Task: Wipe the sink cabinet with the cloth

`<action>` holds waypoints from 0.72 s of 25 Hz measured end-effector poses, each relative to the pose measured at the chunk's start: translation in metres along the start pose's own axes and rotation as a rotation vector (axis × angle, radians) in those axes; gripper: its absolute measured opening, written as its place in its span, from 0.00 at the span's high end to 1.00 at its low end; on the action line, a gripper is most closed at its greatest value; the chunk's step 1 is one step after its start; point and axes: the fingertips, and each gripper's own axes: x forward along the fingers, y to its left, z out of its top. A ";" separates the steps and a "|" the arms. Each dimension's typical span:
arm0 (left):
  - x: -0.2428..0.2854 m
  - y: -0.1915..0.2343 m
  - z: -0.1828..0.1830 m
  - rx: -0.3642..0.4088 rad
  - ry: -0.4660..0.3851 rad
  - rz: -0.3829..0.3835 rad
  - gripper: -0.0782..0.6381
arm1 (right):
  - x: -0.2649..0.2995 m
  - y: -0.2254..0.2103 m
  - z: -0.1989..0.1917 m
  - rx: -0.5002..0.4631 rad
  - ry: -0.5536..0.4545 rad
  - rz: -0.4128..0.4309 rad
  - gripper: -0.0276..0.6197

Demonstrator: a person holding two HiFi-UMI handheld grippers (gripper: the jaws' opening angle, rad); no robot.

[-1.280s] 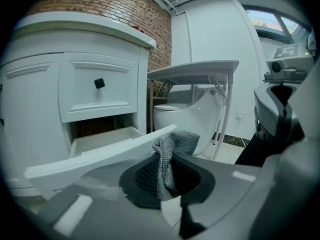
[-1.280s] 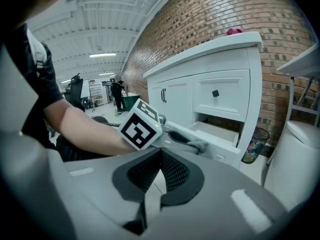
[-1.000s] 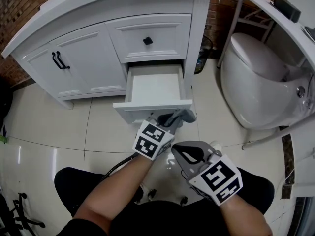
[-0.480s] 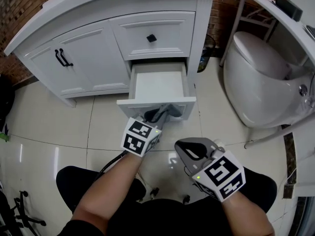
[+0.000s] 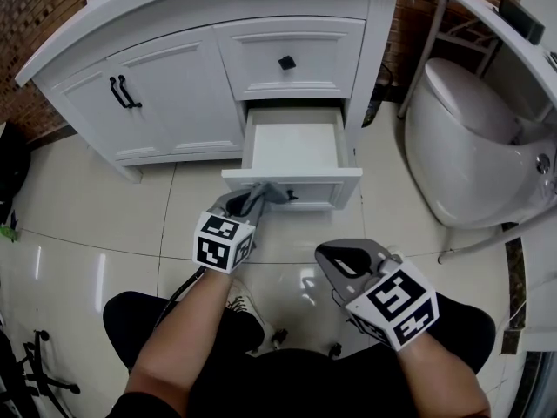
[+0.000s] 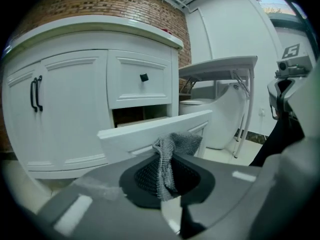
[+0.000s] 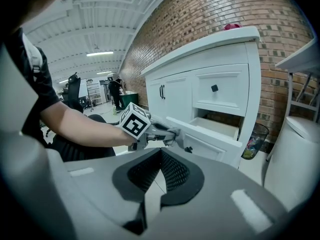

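The white sink cabinet (image 5: pixel 174 85) stands ahead with its lower right drawer (image 5: pixel 292 151) pulled out. My left gripper (image 5: pixel 248 201) is shut on a grey cloth (image 6: pixel 167 156) and presses it against the left part of the drawer's front panel (image 6: pixel 145 134). The cloth (image 5: pixel 261 192) shows as a small grey wad at the jaw tips. My right gripper (image 5: pixel 341 264) hangs lower, over the floor tiles, apart from the cabinet, shut with nothing between its jaws. In the right gripper view the left gripper (image 7: pixel 167 133) meets the drawer front (image 7: pixel 205 136).
A white toilet (image 5: pixel 470 146) stands to the right of the cabinet, with a white table edge (image 5: pixel 513 37) above it. A bin (image 7: pixel 253 140) sits between cabinet and toilet. Brick wall (image 5: pixel 35 7) runs behind. My legs (image 5: pixel 165 320) are below, over glossy floor tiles (image 5: pixel 87 225).
My left gripper has slid leftward along the drawer front with the cloth. The right gripper has stayed about where it was.
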 end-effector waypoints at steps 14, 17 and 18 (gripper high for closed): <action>-0.034 0.063 -0.027 -0.080 0.005 0.146 0.84 | 0.001 -0.005 -0.010 0.002 0.029 -0.020 0.95; -0.037 0.066 -0.032 -0.097 0.011 0.158 0.84 | -0.001 -0.006 -0.012 0.005 0.032 -0.021 0.95; -0.036 0.064 -0.034 -0.093 0.015 0.154 0.84 | -0.002 -0.007 -0.012 0.006 0.032 -0.023 0.95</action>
